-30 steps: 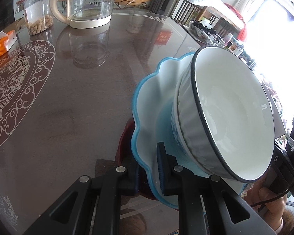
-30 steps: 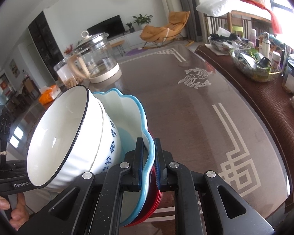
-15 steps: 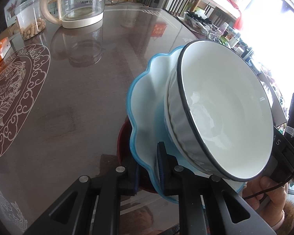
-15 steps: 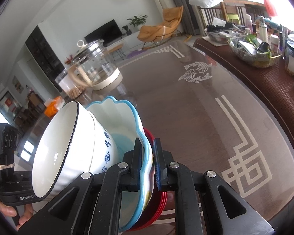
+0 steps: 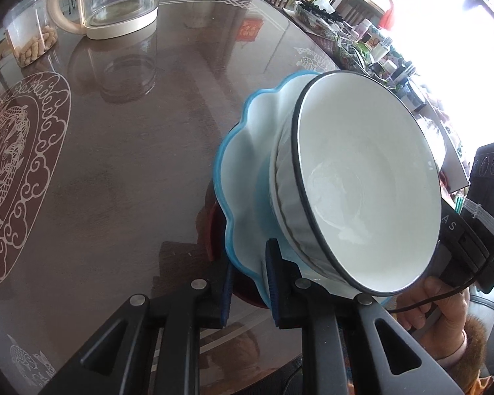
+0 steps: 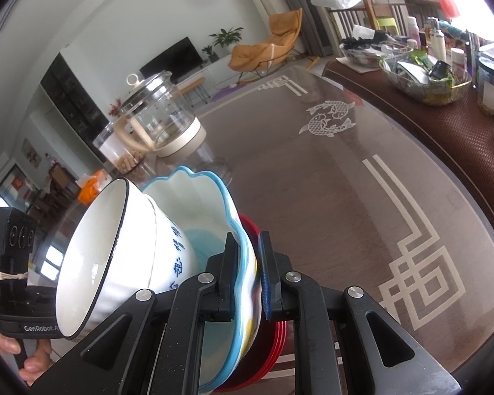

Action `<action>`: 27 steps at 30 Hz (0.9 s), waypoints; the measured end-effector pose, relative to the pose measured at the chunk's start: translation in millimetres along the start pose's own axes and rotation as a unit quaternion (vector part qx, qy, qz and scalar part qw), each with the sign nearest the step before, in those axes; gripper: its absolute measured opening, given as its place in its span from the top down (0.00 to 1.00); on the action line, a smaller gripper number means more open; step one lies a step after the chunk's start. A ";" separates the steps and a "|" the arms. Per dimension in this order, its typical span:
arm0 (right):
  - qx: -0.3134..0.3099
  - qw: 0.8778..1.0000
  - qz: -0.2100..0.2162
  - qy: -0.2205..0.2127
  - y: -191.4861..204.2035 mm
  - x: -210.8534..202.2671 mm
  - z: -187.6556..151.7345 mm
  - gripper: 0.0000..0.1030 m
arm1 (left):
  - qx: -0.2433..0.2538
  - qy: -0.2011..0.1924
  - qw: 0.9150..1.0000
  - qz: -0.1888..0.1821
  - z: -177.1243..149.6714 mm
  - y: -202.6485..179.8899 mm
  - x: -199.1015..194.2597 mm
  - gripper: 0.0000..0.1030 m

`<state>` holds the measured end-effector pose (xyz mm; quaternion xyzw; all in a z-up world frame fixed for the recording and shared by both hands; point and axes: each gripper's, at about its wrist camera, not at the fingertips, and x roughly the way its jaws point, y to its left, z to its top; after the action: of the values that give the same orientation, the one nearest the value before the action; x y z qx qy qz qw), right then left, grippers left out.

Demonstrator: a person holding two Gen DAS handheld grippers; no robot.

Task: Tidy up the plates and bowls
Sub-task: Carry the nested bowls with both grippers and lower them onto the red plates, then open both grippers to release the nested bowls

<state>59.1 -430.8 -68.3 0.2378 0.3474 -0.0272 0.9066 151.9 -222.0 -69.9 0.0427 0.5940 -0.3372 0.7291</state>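
A white bowl with a dark rim (image 5: 365,184) sits inside a blue scalloped bowl (image 5: 247,151), which rests on red plates (image 5: 214,227). The stack is lifted and tilted above the brown table (image 5: 122,171). My left gripper (image 5: 247,279) is shut on the near rims of the blue bowl and red plates. In the right wrist view the white bowl (image 6: 115,253) has blue characters, the blue bowl (image 6: 210,204) and red plates (image 6: 266,335) lie behind it, and my right gripper (image 6: 248,270) is shut on their opposite rims.
A glass kettle (image 5: 115,3) and a jar of peanuts (image 5: 33,39) stand at the far side of the table. A basket of clutter (image 6: 425,79) and jars sit on the sideboard at the right. An orange packet (image 6: 92,187) lies at the left.
The stack has risen and tilted a little further, and the table has dropped lower in both views. Both grippers have kept their hold.
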 end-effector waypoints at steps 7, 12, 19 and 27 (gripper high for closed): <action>-0.006 1.000 -0.010 -0.005 2.7 0.2 1.1 0.86 | -0.010 -0.007 1.000 -0.002 -3.5 0.4 -9.1 0.82; -0.031 0.999 -0.025 -0.002 7.4 -0.2 3.2 0.86 | -0.018 -0.032 0.999 0.027 -8.0 7.3 -26.4 0.78; -0.041 0.998 -0.042 -0.005 11.8 0.7 1.3 0.84 | -0.074 -0.054 0.995 0.026 -20.4 24.2 -28.7 0.65; -0.040 0.998 -0.050 0.001 10.7 4.2 1.2 0.75 | -0.100 -0.050 0.993 0.026 -35.5 33.3 -21.0 0.64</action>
<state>65.3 -421.4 -65.8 0.1840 0.3601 -0.0581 0.9127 138.8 -170.6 -72.7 -0.0322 0.5863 -0.2586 0.7670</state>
